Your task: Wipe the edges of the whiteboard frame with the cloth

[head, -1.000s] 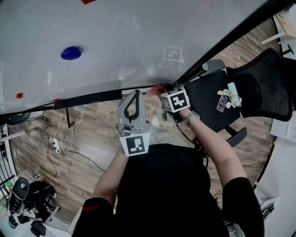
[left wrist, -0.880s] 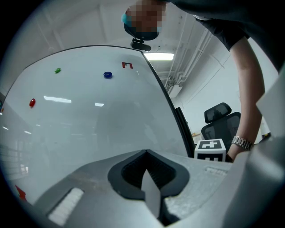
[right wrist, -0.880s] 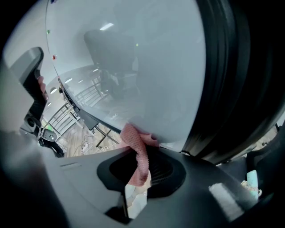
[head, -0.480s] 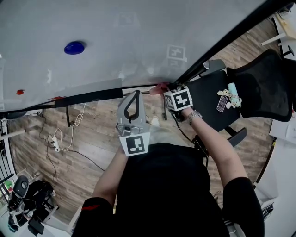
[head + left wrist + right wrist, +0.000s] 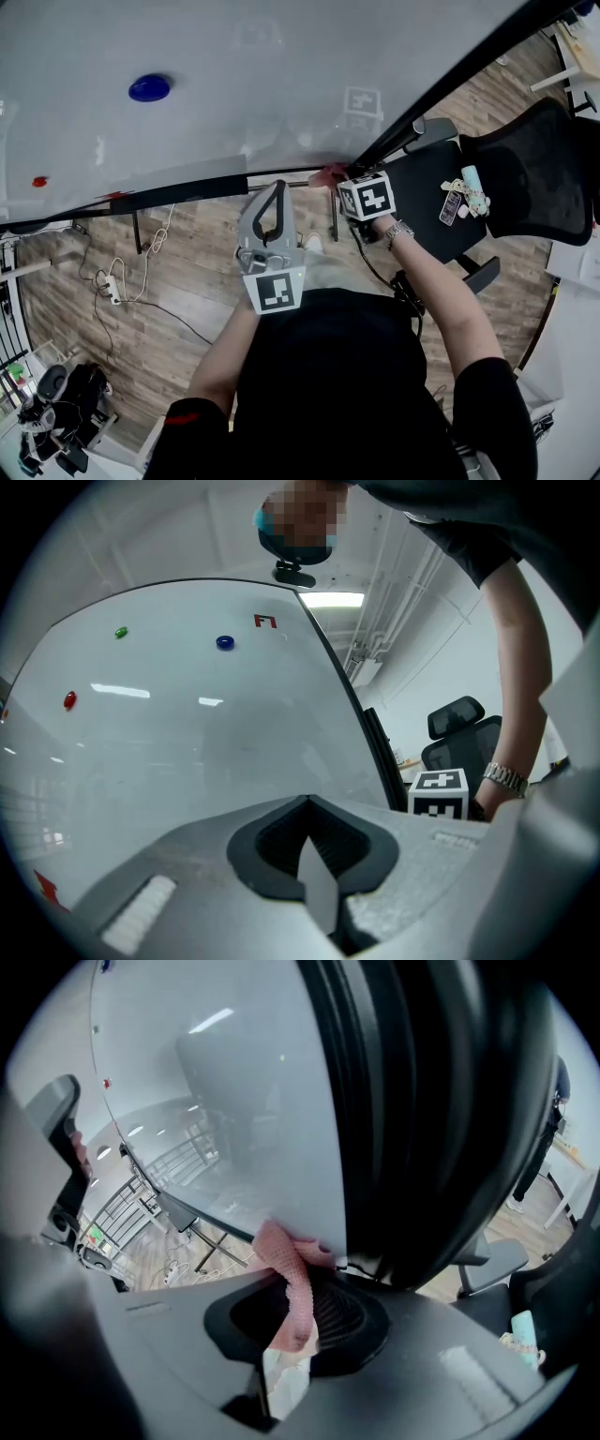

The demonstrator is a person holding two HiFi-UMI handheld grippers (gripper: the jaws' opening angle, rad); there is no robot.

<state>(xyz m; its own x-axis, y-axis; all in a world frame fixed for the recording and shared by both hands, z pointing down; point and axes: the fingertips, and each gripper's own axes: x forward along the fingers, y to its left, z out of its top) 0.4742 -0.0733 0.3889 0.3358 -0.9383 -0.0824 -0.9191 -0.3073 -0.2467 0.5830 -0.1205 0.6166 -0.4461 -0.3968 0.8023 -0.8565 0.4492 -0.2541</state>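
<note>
The whiteboard (image 5: 234, 84) fills the top of the head view, with its black frame (image 5: 450, 80) along the bottom and up the right side. A pink cloth (image 5: 325, 175) is pressed against the frame's lower right corner, and my right gripper (image 5: 336, 183) is shut on it. In the right gripper view the cloth (image 5: 292, 1279) hangs from the shut jaws of the right gripper (image 5: 292, 1324) and touches the frame (image 5: 422, 1147) where it meets the white surface. My left gripper (image 5: 274, 190) points up just below the bottom edge. In its own view the left gripper (image 5: 309, 855) is shut and holds nothing.
A black office chair (image 5: 525, 159) with small trinkets (image 5: 464, 197) stands close on the right. A blue magnet (image 5: 150, 88) and a red one (image 5: 39, 181) sit on the board. A grey tray (image 5: 178, 192) runs under its bottom edge. Cables and a power strip (image 5: 117, 286) lie on the wooden floor.
My right gripper has slid the pink cloth a little to the right along the bottom frame, up to the corner. The left gripper has stayed where it was.
</note>
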